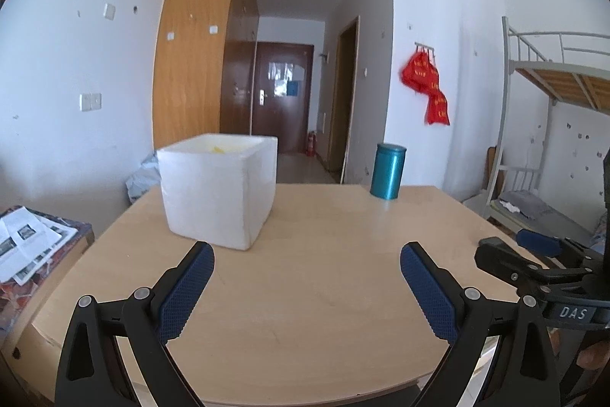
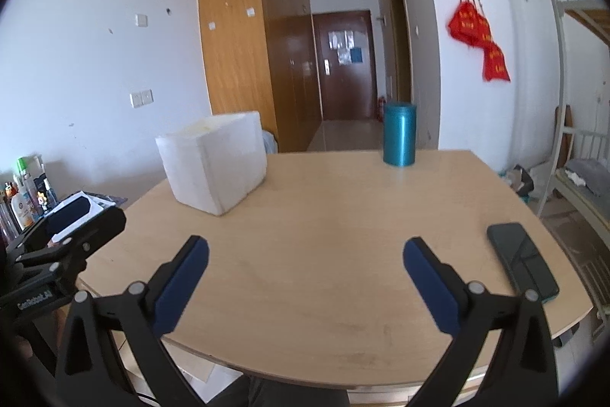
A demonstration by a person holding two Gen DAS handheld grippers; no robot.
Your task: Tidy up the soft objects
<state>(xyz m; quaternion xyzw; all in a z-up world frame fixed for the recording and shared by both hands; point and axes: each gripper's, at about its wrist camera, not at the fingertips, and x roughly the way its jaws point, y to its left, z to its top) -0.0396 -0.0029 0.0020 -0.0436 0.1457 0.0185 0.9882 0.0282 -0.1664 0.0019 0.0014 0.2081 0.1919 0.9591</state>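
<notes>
Plainly, left gripper (image 1: 307,254) and "DAS"-marked right gripper (image 2: 305,248) fingers gape wide, empty.

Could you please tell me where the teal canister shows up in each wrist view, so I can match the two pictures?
Left wrist: teal canister right of centre, at the table's far edge.
Right wrist: teal canister right of centre, far edge, before the hallway.
Shared landmark: white foam box, to its left in both.
</notes>
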